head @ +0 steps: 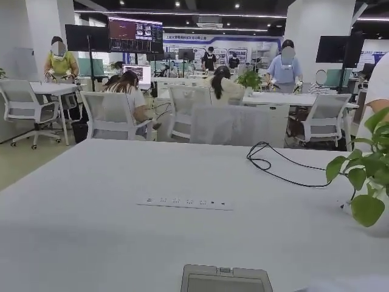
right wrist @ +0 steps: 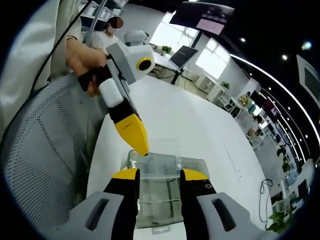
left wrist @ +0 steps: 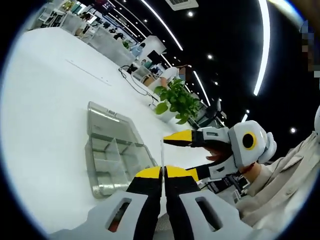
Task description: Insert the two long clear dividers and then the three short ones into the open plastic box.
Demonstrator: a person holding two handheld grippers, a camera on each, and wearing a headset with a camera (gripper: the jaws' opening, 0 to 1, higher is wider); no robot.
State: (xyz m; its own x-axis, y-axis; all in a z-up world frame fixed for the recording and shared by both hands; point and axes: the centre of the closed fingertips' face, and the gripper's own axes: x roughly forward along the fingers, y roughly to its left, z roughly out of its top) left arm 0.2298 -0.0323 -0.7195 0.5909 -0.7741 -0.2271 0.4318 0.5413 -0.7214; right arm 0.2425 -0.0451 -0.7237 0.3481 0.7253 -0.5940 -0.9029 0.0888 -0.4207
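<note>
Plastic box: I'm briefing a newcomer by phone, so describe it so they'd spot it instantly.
Start at the white workbench and go to the person's edge, left of the potted plant. The plastic box lies open with its lid laid back. Unlike the flat white socket strip, it is clear and split into compartments.

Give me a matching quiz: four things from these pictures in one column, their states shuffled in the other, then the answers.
1 left gripper
2 right gripper
3 plastic box
4 black cable

A looped on the table
B jaws apart
C open
D jaws shut on a clear divider

Pairs: 1-D, 2-B, 3-C, 4-A
</note>
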